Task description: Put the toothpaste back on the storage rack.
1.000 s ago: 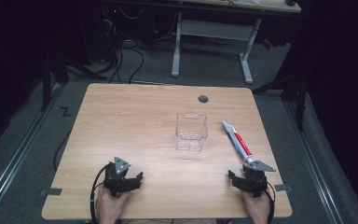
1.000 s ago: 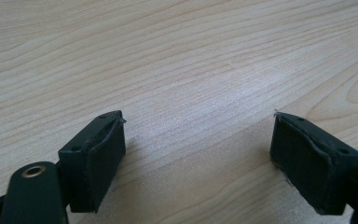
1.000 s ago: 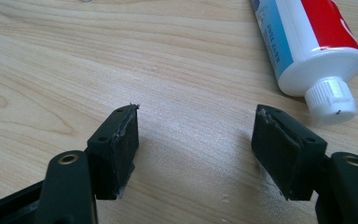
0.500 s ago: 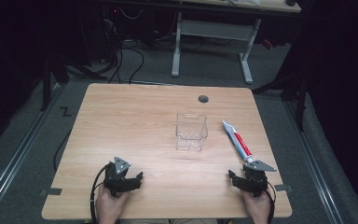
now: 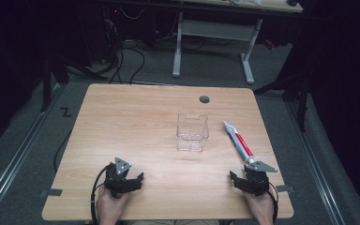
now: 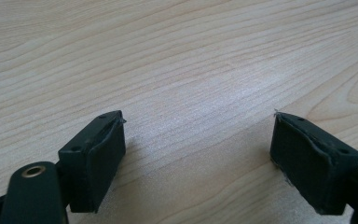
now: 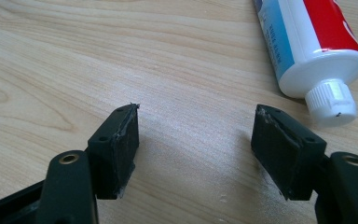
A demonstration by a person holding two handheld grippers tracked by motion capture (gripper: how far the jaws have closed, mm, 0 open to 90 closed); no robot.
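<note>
A clear plastic box [image 5: 192, 131] stands open-topped near the middle of the wooden table [image 5: 136, 122]. A white, red and blue toothpaste tube [image 5: 238, 141] lies to its right, cap toward me. My right gripper [image 5: 242, 177] rests open at the front right, just short of the tube's white cap [image 7: 332, 102], with nothing between its jaws. In the right gripper view the gripper [image 7: 196, 140] points at bare wood, the tube [image 7: 312, 42] up to the right. My left gripper [image 5: 130, 179] lies open at the front left; its own view [image 6: 198, 144] shows bare wood between the jaws.
A round cable hole [image 5: 204, 99] sits near the table's far edge. A white-legged desk frame [image 5: 213, 42] and cables [image 5: 126, 61] stand on the floor beyond. Bare wood stretches across the table's left half and front middle.
</note>
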